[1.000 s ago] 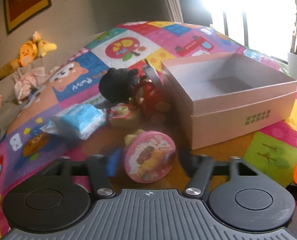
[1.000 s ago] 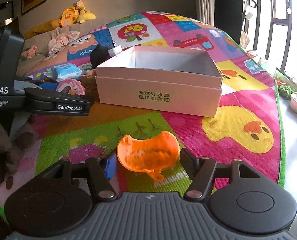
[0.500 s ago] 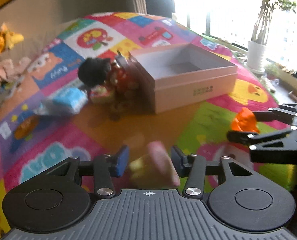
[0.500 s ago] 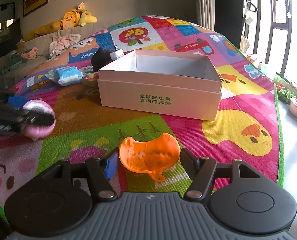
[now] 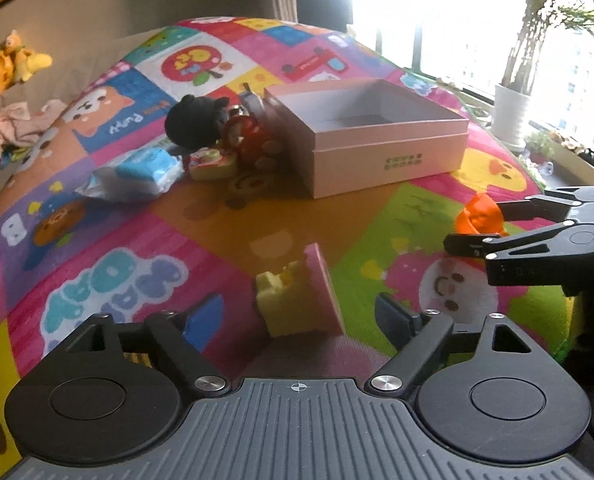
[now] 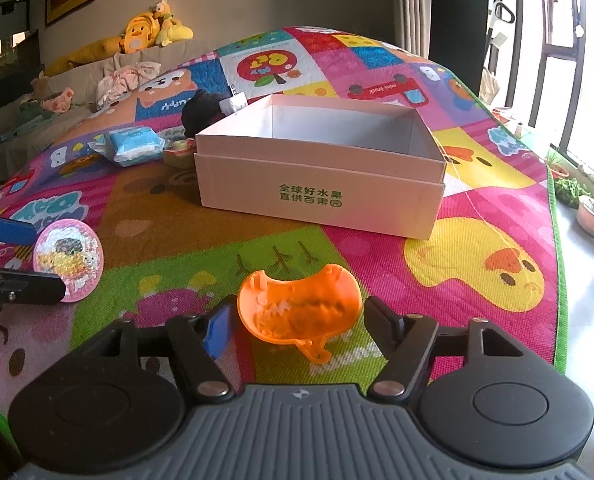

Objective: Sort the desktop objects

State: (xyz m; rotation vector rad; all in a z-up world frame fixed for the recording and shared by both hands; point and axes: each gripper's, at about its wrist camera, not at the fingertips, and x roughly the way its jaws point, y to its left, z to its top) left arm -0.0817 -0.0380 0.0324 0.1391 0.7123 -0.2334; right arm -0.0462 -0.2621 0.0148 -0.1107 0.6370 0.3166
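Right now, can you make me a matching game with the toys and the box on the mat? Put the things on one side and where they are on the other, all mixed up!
Things:
1. orange toy
2. pink round toy
3. pink box
4. blue tissue pack

Places or states:
A. open on top, nothing seen inside
B. between the left tongs, which are opening
C. between the right tongs
D. lying on the mat left of the box

Pairs: 1-C, 2-B, 3-A, 4-D
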